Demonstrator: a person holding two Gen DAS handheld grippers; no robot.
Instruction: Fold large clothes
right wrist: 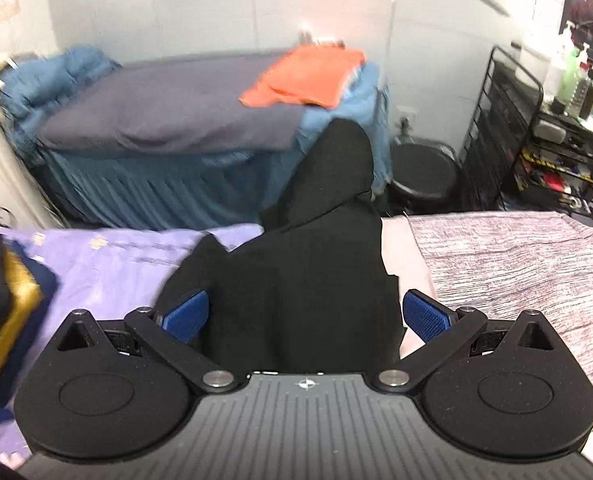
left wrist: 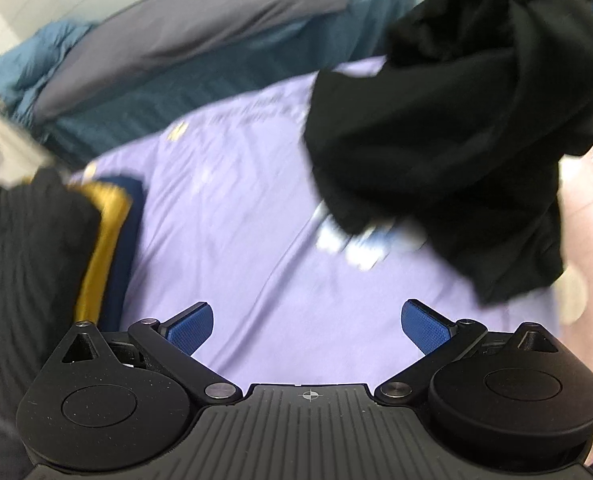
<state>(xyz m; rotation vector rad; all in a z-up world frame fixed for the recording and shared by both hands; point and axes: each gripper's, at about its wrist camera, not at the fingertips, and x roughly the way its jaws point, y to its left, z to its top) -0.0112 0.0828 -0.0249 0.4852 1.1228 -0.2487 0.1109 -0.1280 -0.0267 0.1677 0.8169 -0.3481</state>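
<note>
My left tongs [left wrist: 307,327] gape, empty, over the lilac sheet [left wrist: 236,216]. My right tongs [right wrist: 304,316] are spread too; the black garment [right wrist: 308,280] lies between them toward twelve o'clock.

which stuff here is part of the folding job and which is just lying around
Job:
black garment
lavender printed garment
stack of folded clothes
left hand-held gripper
right hand-held gripper

Lying about:
orange cloth on the far bed
wire rack of bottles
black stool
</note>
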